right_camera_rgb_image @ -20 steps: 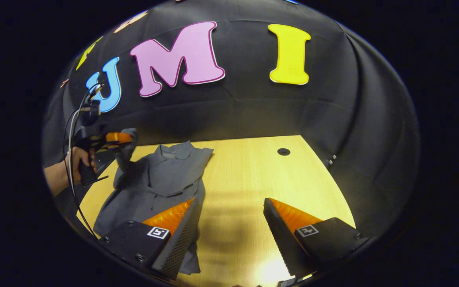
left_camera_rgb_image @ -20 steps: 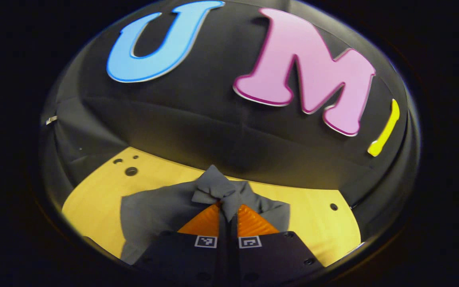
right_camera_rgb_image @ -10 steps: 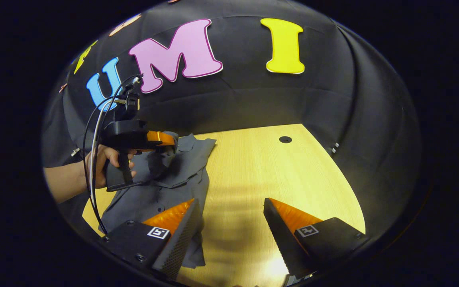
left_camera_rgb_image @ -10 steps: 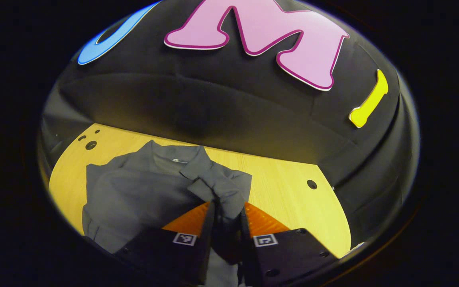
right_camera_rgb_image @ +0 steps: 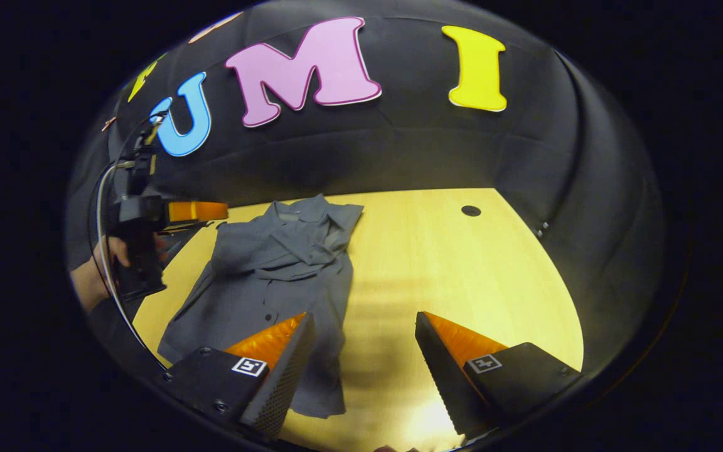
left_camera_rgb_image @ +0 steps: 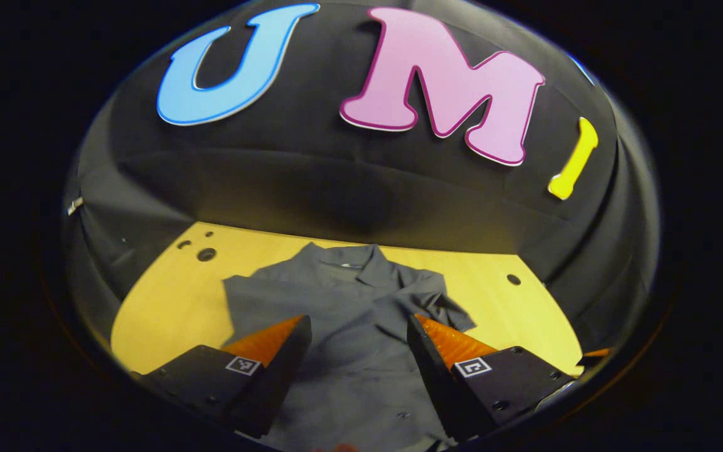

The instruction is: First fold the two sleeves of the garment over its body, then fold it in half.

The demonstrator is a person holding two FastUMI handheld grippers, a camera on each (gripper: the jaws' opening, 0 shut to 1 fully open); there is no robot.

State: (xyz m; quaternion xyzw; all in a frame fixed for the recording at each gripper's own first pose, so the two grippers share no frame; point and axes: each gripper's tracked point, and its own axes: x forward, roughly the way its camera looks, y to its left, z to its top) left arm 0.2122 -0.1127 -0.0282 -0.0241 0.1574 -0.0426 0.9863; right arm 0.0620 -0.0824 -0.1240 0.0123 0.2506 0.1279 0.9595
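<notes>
1. Pale wooden worktop [right_camera_rgb_image: 437,263] carries the grey garment [right_camera_rgb_image: 273,276], collar toward the far wall, both sleeves seemingly folded in.
2. Left tool [left_camera_rgb_image: 355,342] hangs released above its body.
3. Right tool [right_camera_rgb_image: 364,351], released, stands beside the hem's right edge.

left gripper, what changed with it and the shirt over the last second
The left gripper was shut on a sleeve, carried it across over the shirt body, then let go: its jaws now stand open and it has drawn back off the cloth. The sleeve now lies folded on the chest. The right gripper stayed open above the table, holding nothing.
</notes>
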